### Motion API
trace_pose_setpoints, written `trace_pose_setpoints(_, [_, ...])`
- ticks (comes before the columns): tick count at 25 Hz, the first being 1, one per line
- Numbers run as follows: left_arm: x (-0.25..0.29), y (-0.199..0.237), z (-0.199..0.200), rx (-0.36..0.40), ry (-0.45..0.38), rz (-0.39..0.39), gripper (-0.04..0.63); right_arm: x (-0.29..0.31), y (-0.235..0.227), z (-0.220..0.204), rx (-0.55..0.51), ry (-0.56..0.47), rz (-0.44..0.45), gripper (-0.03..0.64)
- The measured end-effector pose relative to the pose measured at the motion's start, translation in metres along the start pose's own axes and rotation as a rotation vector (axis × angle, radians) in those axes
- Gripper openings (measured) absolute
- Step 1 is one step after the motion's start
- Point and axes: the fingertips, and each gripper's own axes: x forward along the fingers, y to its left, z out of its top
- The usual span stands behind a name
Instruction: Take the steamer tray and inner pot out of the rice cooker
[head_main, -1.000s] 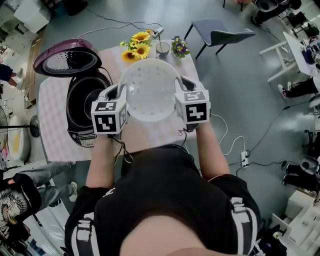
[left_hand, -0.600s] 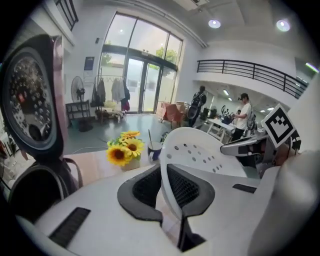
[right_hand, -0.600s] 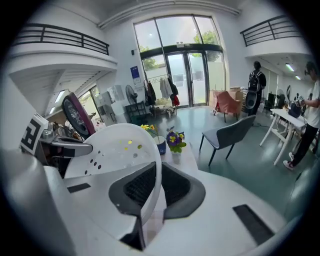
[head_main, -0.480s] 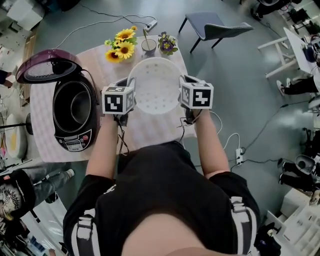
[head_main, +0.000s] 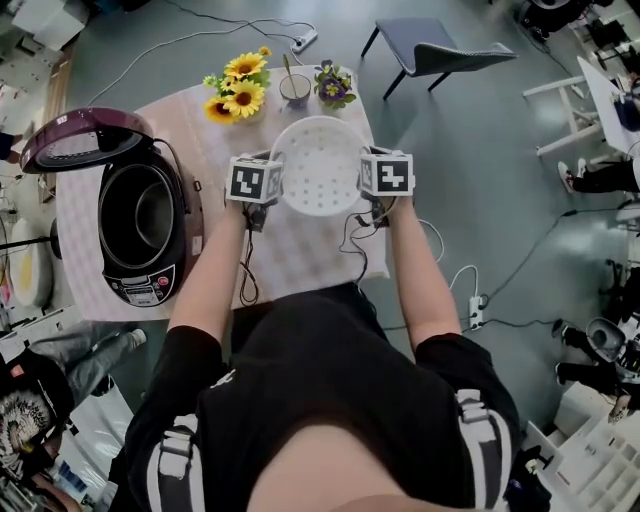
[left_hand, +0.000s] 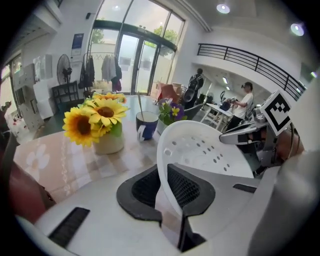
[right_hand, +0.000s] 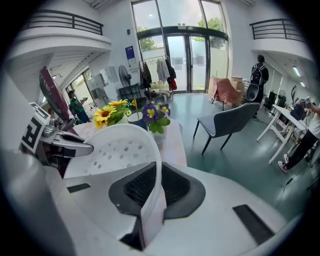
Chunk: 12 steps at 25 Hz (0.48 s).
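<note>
1. Head view: the white perforated steamer tray (head_main: 318, 165) is out of the rice cooker (head_main: 145, 225). It is held over the checked worktop (head_main: 290, 260), to the right of the cooker and near the sunflowers (head_main: 237, 85). The left gripper (head_main: 272, 182) and right gripper (head_main: 362, 176) grip opposite sides of its rim. The cooker's lid (head_main: 75, 140) stands open, and the dark inner pot (head_main: 135, 212) appears to sit inside.
2. Left gripper view: the jaws are clamped on the tray's thin rim. I cannot tell whether the tray touches the worktop.
3. Right gripper view: these jaws also pinch the rim. By my reading the task is about half done: the tray needs setting down, and the pot has yet to be lifted out.
</note>
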Motion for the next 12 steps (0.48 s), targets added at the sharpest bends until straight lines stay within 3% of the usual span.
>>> trace_pose_setpoints(6, [0.037,0.018,-0.018,0.017,0.064,0.037,0.043,0.043,-0.007,-0.008,0.020,0.000,0.047,0.034])
trace_pose_setpoints(9, [0.053,0.031,-0.021,0.042,0.076,0.079,0.044,0.057,-0.009,-0.005,0.023,-0.019,0.057,0.034])
trace_pose_setpoints(12, [0.062,0.039,-0.020,0.035,0.071,0.071,0.043,0.068,-0.008,-0.002,0.037,-0.031,0.095,0.032])
